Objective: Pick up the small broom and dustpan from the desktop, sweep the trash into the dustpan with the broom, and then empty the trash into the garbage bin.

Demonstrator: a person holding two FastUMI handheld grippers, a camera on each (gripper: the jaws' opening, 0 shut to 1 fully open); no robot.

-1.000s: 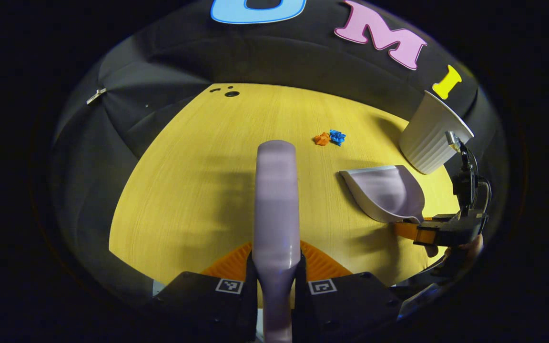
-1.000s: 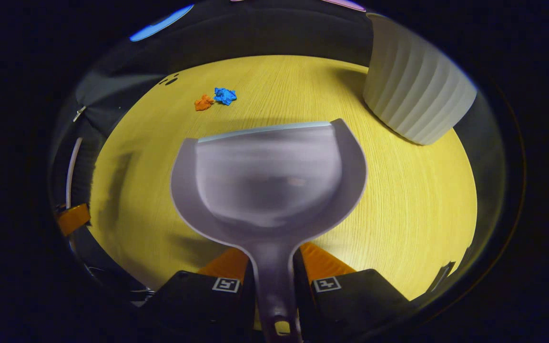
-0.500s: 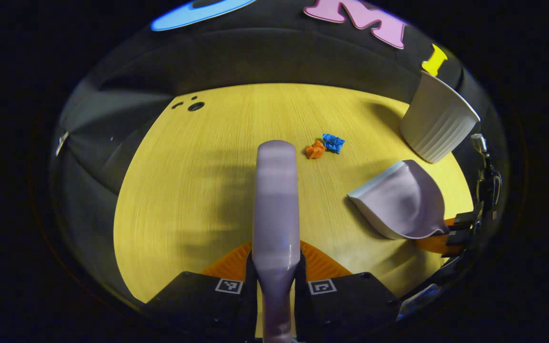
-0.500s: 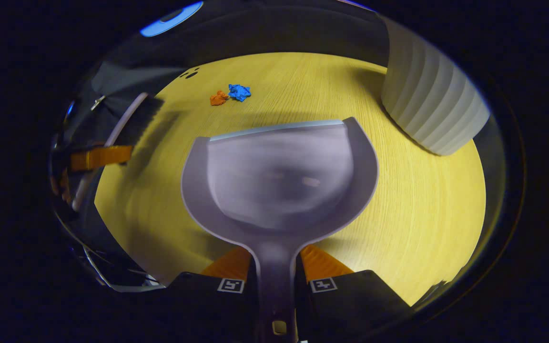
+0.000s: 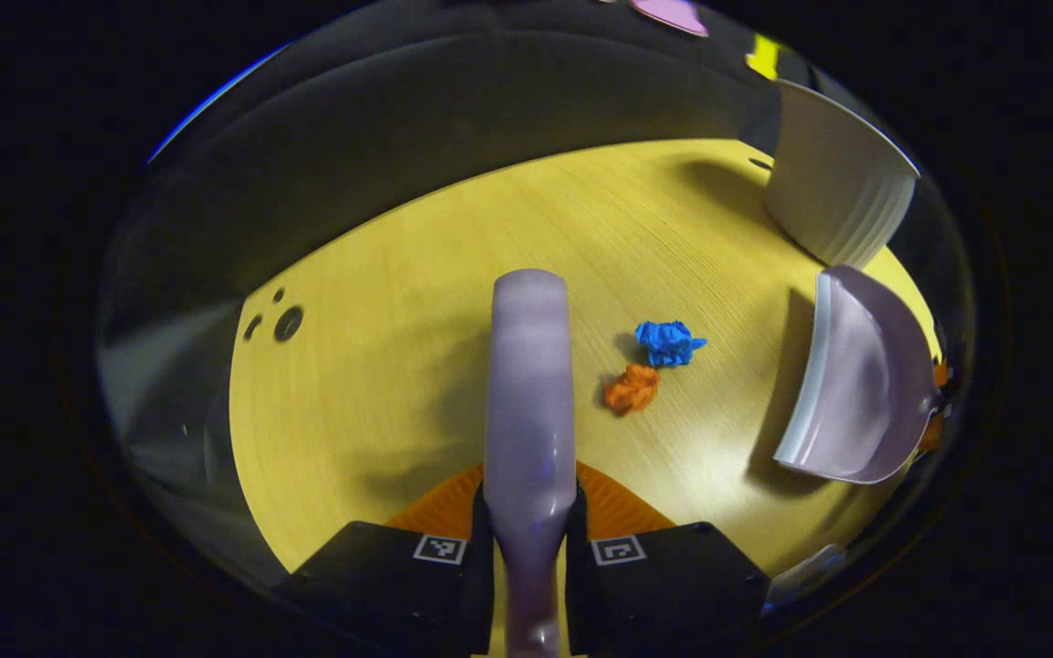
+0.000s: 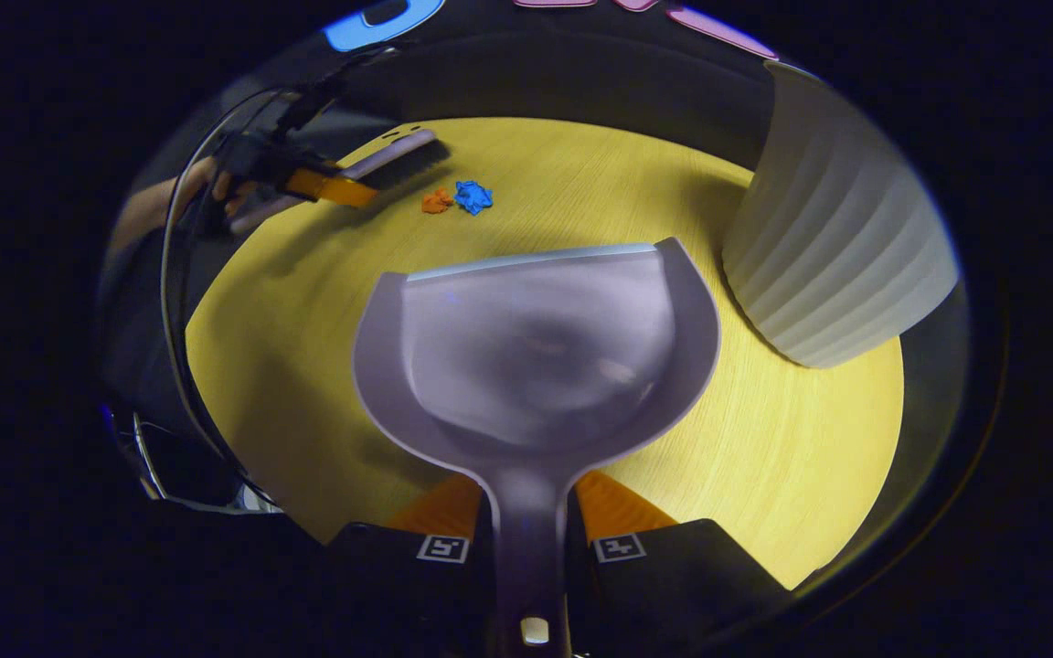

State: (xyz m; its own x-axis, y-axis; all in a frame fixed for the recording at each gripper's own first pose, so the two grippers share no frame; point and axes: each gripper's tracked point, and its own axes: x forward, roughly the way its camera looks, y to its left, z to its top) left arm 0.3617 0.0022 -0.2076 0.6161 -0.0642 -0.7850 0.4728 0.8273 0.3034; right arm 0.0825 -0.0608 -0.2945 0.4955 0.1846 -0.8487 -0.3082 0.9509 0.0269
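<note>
Broom [image 5: 529, 384] clamped in left tool [image 5: 529, 512]; dustpan [image 6: 536, 347] clamped in right tool [image 6: 526, 512]; trash [image 5: 650, 366] between them on bench [image 5: 380, 402].

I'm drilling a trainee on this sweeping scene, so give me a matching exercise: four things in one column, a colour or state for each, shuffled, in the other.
Things:
1. broom
2. dustpan
3. garbage bin
4. paper scrap nearer the bin

States:
A. blue, crumpled on the desktop
B. white, ribbed, standing at the desk's far side
C. handle clamped in the left gripper
D. handle clamped in the right gripper, pan empty

Pairs: 1-C, 2-D, 3-B, 4-A
</note>
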